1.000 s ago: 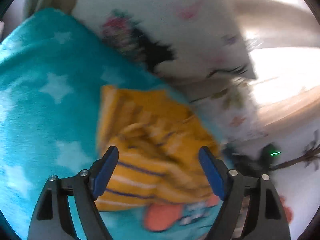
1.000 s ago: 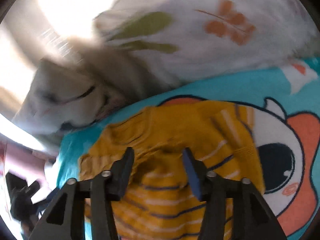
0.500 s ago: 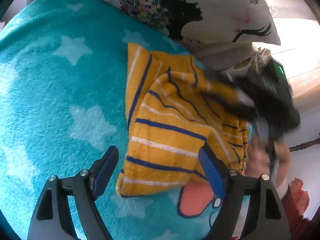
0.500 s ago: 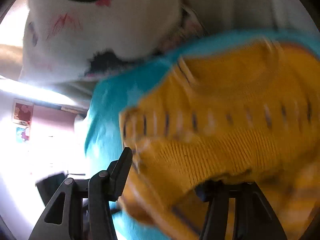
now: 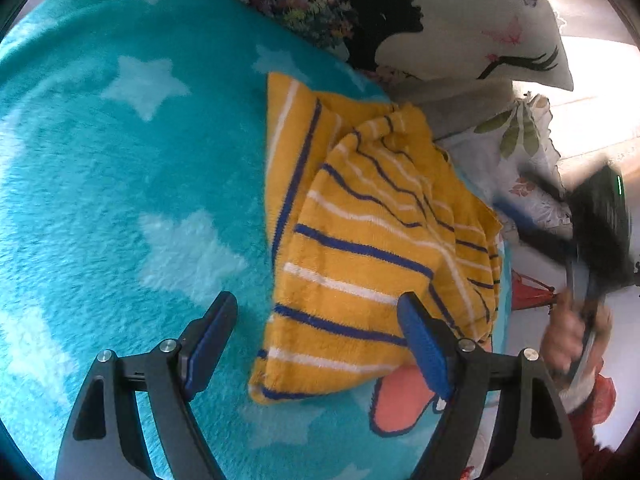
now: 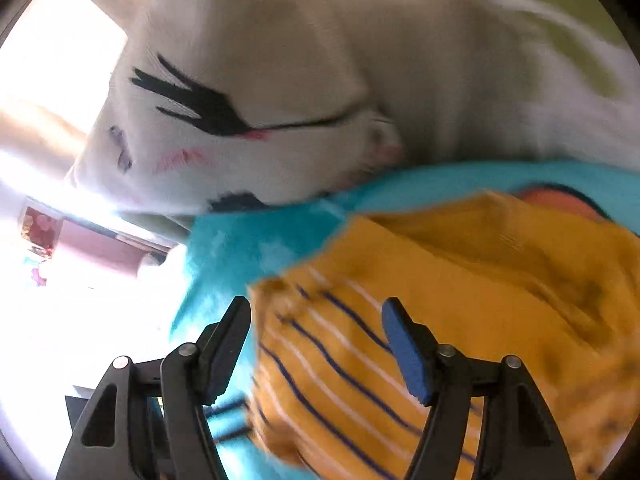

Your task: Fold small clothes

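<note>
A: Start with the biggest thing. What is everything lying on?

B: A teal blanket [image 5: 132, 184] with white stars covers most of the left wrist view. White printed pillows [image 5: 460, 28] sit along its far edge, around twelve to one o'clock.

A: And the garment?

B: The yellow striped sweater [image 5: 360, 248] lies on the blanket at the centre of that view, running out toward three o'clock. One part is doubled over the rest, so it looks partly folded. In the right wrist view it fills the four o'clock quarter.

A: The left gripper?

B: The left gripper [image 5: 316, 344] stands wide apart at six o'clock and holds nothing. The sweater's near edge shows between its fingers, but neither pad presses on it.

A: The right one?

B: The right gripper [image 6: 316, 344] has its jaws opening. Striped cloth shows between them, yet I see no pad pinching it, so I read it as letting go. In the left wrist view it shows as a blur at three o'clock, with the person's hand [image 5: 576, 332] on it.

A: So which step is this?

B: I'd judge a fold has just been laid. The next move calls for a fresh pinch on an edge, then another fold across.
</note>
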Demonstrator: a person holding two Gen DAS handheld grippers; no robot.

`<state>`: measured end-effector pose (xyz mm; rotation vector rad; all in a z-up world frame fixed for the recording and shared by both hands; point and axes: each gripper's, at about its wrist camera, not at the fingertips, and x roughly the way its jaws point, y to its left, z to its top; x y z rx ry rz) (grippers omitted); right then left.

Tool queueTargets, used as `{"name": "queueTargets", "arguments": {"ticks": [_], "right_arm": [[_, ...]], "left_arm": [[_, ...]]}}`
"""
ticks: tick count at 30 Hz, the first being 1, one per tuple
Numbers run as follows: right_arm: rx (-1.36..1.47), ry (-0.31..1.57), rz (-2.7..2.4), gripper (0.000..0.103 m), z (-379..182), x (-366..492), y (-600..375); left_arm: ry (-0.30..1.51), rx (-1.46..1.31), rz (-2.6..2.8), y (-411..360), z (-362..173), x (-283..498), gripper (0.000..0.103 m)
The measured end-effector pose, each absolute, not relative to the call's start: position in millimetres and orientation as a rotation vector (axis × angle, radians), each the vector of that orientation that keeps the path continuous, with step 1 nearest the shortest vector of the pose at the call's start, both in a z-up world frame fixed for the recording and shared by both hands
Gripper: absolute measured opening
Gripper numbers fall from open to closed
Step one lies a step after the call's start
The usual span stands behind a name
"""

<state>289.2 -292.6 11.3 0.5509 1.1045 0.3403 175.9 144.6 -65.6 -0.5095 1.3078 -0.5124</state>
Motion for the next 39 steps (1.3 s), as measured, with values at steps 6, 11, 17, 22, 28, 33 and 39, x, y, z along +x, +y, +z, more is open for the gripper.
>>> {"name": "queueTargets", "arguments": {"ticks": [6,11,17,22,28,33,39], "right_arm": [[0.506,1.127,0.058,0.077,13,187,-387],[0.569,1.183,-0.048,0.077,-25,132,-443],[0.669,1.163,0.091,0.021,-66,134,-438],[0.824,1.178,0.286,0.015,-62,114,-445],[0.922,1.187,0.327,0.014,-60,63,-483],[0.787,1.272,0.126,0.016,-83,28,-501],[0.69,1.15,0.136,0.071,-48,14,-489]], "left_arm": [[1.31,-0.506,-0.52,131,-69,180,0.064],[1.285,-0.417,-0.493,119,-57,168,0.06],[1.32,-0.299,-0.498,100,-57,163,0.021],[1.299,-0.285,-0.574,115,-13,131,0.01],[1.336,-0.228,-0.485,125,-23,100,0.01],[1.348,-0.08,-0.368,117,-46,89,0.014],[1.322,-0.154,-0.336,138,-39,79,0.031]]}}
